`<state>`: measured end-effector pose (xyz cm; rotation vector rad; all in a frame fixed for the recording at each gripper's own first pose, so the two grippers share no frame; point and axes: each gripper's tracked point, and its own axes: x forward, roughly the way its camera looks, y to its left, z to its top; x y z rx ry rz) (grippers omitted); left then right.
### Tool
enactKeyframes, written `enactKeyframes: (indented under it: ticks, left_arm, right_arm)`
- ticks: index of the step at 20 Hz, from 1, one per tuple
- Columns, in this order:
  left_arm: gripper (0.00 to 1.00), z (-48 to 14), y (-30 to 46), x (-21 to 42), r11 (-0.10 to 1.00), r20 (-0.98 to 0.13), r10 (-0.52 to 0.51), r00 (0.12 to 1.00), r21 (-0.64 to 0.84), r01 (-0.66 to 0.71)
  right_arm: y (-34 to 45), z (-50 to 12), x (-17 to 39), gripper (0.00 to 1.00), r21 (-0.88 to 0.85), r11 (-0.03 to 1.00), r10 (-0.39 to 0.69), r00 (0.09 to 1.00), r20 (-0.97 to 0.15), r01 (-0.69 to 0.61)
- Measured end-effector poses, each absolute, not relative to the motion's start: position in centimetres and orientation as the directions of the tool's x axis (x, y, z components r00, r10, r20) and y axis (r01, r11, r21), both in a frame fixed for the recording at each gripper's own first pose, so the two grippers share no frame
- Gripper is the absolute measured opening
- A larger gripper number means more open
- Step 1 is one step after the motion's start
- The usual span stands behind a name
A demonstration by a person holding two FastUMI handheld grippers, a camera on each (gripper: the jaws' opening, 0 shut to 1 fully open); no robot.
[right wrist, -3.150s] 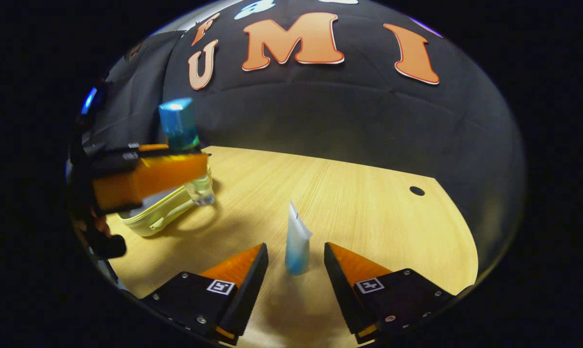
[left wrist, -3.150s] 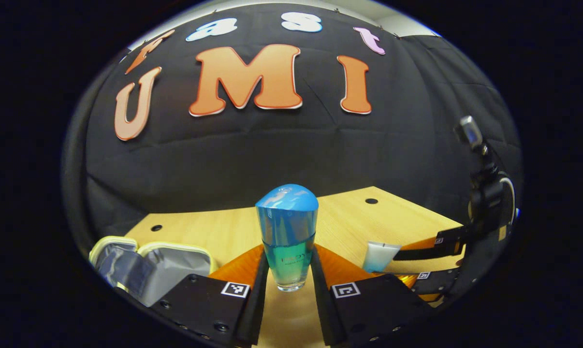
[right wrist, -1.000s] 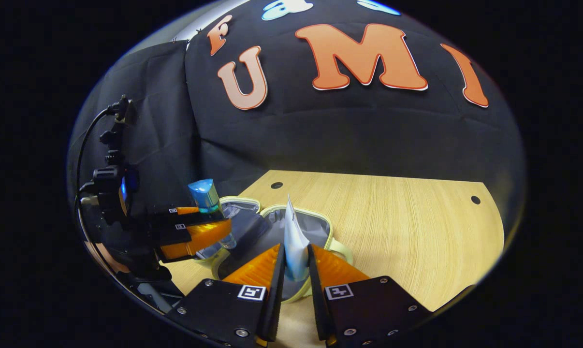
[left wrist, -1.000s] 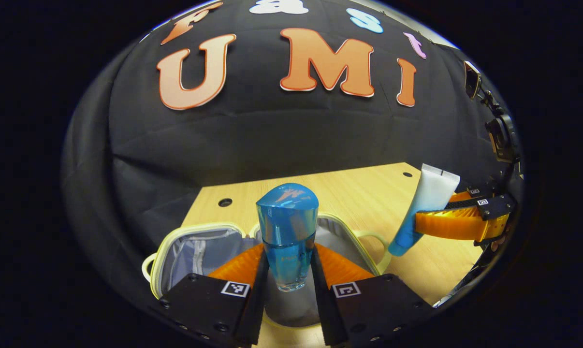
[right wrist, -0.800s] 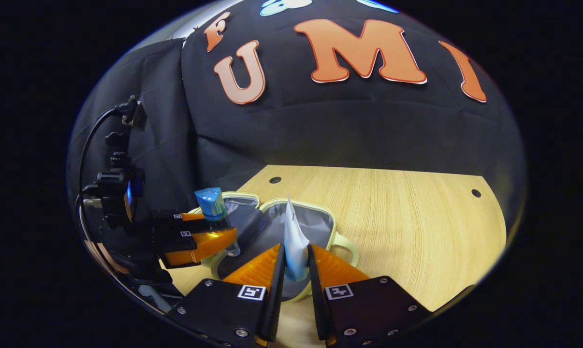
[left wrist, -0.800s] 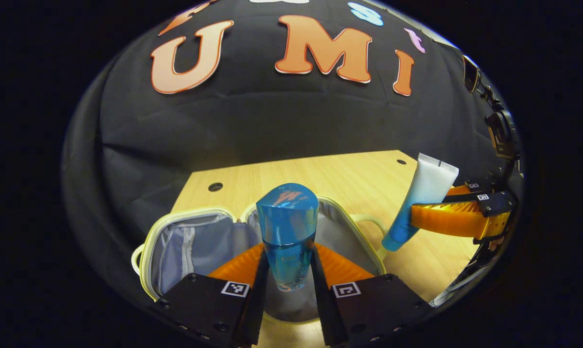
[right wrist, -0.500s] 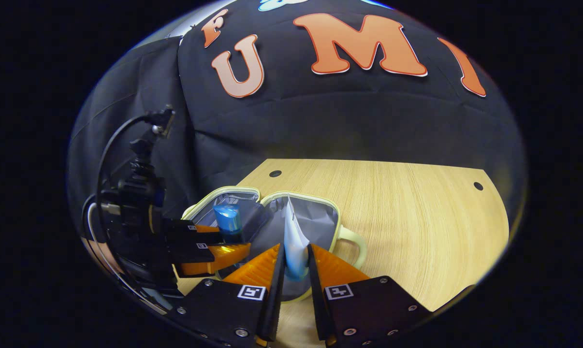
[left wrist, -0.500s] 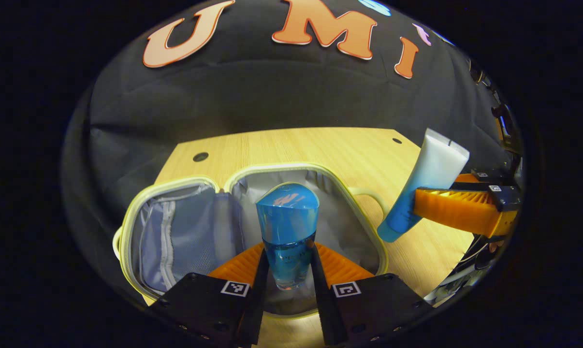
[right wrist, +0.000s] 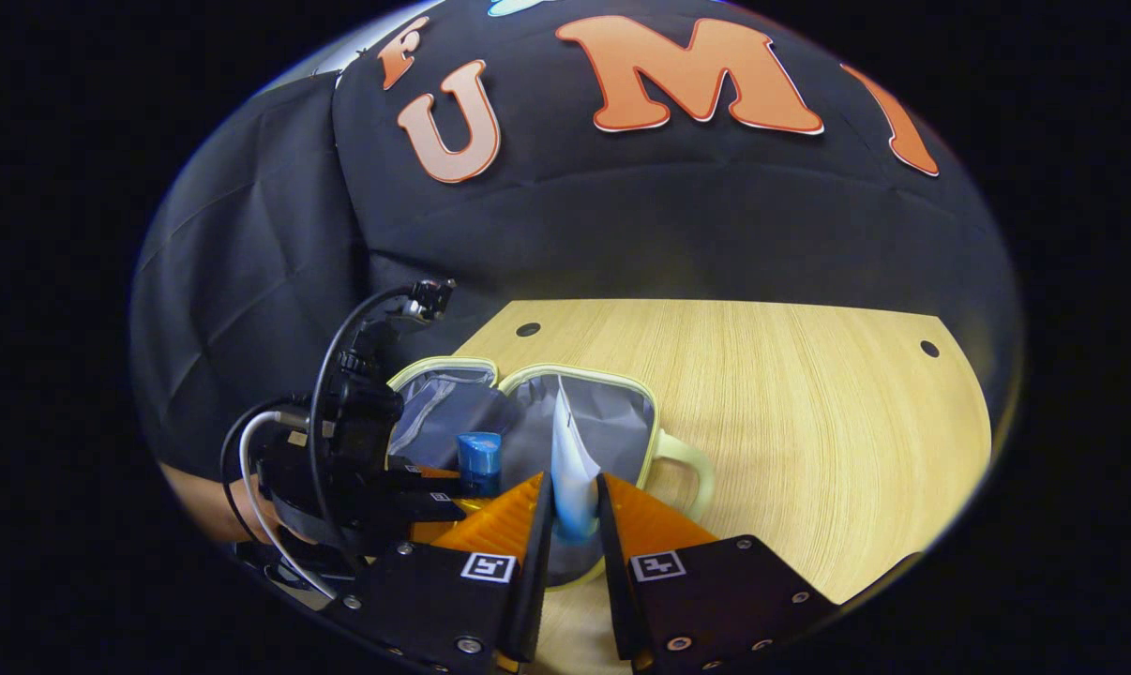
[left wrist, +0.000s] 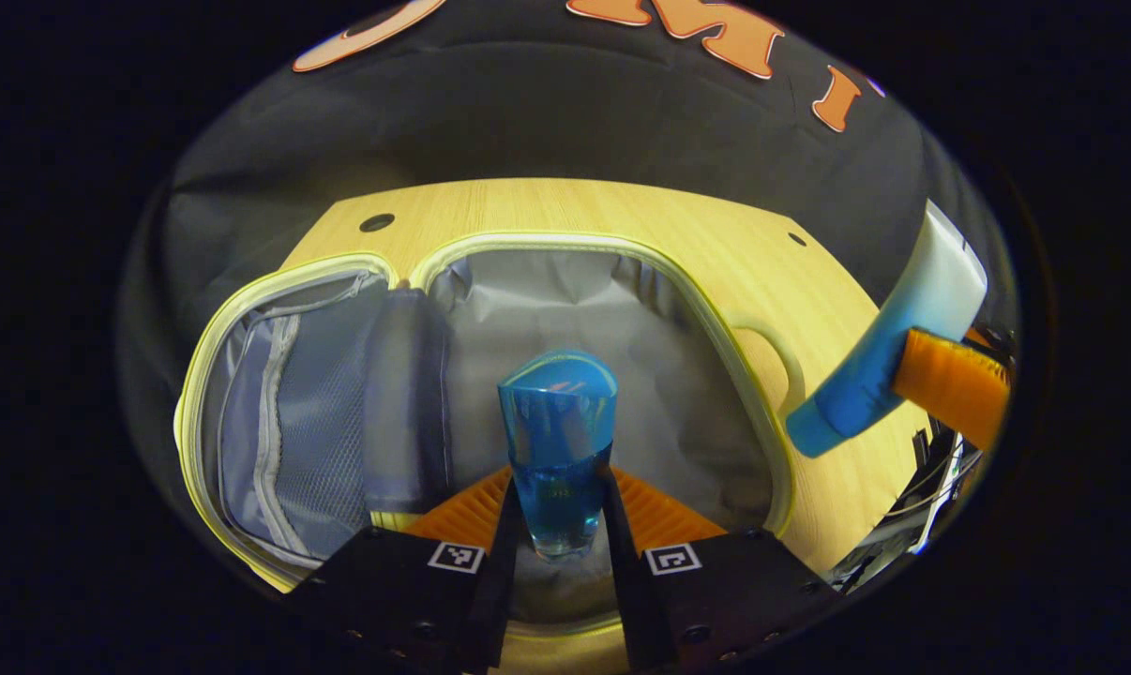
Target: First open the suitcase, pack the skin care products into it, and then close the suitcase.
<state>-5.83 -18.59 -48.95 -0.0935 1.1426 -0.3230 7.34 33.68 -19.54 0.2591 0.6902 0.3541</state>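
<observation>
Left gripper view: close above suitcase point(left wrist: 762, 412). Right gripper view: farther back; both share it.

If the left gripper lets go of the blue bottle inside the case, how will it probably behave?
The blue bottle looks like rigid glass or hard plastic, so probably slippery and breakable. It is tall, with a narrow base and liquid inside, so it may tip on the soft lining of the open case. Laying it down seems safer.

A pale yellow-trimmed suitcase point(left wrist: 779, 450) with grey lining lies open on a light wood-grain table point(right wrist: 809, 412). A clear blue bottle point(left wrist: 556, 450) has a glossy blue cap. A tube point(left wrist: 889, 342) fades from white to blue.
</observation>
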Motion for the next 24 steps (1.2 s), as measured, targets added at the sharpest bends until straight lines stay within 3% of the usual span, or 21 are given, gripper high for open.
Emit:
enactKeyframes:
  ticks: [7,12,16,19,20,21,22,24]
  left_arm:
    - [0.49,-50.5,-17.7,-5.1,0.963,-0.896,-0.257,0.363,-0.208,0.169]
    - [0.51,-47.9,-16.6,-2.7,0.966,-0.845,-0.248,0.474,-0.179,0.188]
    - [0.63,-45.5,-15.0,-1.5,0.975,-0.805,-0.216,0.552,-0.142,0.174]
    - [0.66,-44.2,-12.5,-1.2,0.983,-0.773,-0.182,0.608,-0.125,0.135]
    - [0.71,-43.6,-11.5,-0.9,0.987,-0.755,-0.160,0.636,-0.111,0.117]
    - [0.70,-42.9,-10.5,-0.7,0.990,-0.736,-0.143,0.662,-0.102,0.100]
    - [0.78,-41.9,-9.4,-0.5,0.993,-0.716,-0.121,0.688,-0.090,0.082]
    - [0.82,-40.4,-6.8,0.0,0.997,-0.678,-0.076,0.731,-0.060,0.048]
  right_arm:
    - [34.4,-20.4,7.8,0.31,0.361,0.905,0.409,0.695,-0.591,-0.225]
    - [34.7,-20.8,8.3,0.31,0.371,0.902,0.414,0.681,-0.604,-0.220]
    - [35.7,-21.6,8.5,0.31,0.390,0.893,0.433,0.661,-0.613,-0.224]
    - [36.7,-22.4,8.7,0.31,0.399,0.889,0.443,0.641,-0.627,-0.224]
    - [36.9,-22.7,8.7,0.31,0.402,0.888,0.447,0.633,-0.632,-0.225]
    - [37.1,-23.0,8.7,0.31,0.402,0.889,0.445,0.626,-0.640,-0.220]
    - [37.3,-23.5,8.8,0.31,0.406,0.888,0.446,0.616,-0.649,-0.216]
    - [38.1,-24.6,8.7,0.31,0.414,0.886,0.453,0.588,-0.670,-0.210]
